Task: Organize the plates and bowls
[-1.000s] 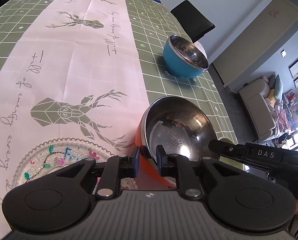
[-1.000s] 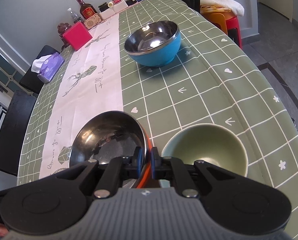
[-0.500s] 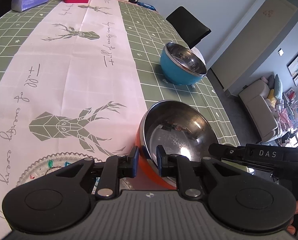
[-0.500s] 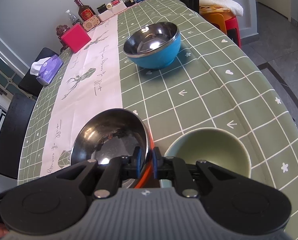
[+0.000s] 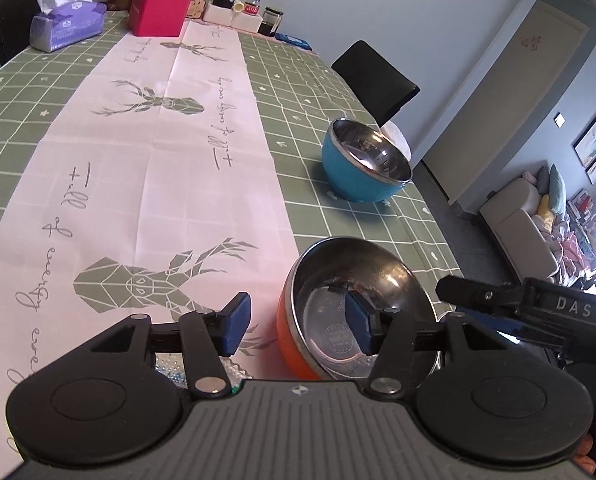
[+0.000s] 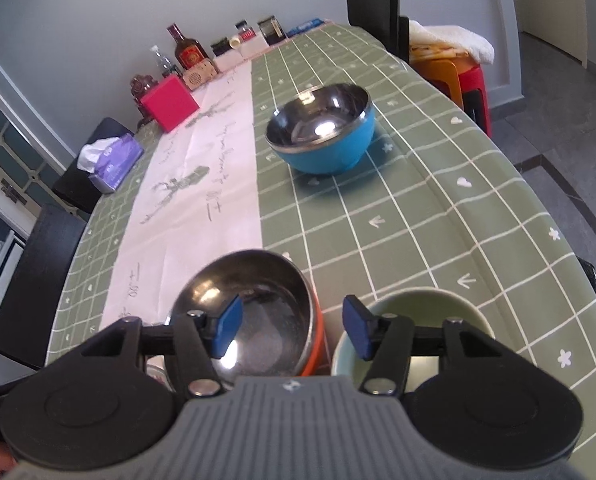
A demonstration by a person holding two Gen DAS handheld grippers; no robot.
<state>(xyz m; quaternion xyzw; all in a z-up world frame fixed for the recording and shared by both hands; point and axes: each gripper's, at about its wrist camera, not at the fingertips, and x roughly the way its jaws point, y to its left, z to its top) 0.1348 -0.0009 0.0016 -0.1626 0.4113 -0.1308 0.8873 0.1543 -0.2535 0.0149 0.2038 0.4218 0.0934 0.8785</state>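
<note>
An orange bowl with a steel inside stands on the table near the front edge. My left gripper straddles its left rim, jaws opening, pads clear of the metal. My right gripper straddles the right rim of the orange bowl, jaws opening too, touching nothing. A pale green bowl sits just right of it. Farther back stands a blue bowl with a steel lining, the same blue bowl in the right wrist view. A patterned glass plate is mostly hidden under my left finger.
A tissue pack, a red box, bottles and jars line the far end. A black chair stands past the table's right edge, stools with a towel beyond. A pink runner crosses the green cloth.
Both grippers were shut on the orange bowl's rim, one on each side. Both have now let go and spread their jaws; the bowl rests on the table.
</note>
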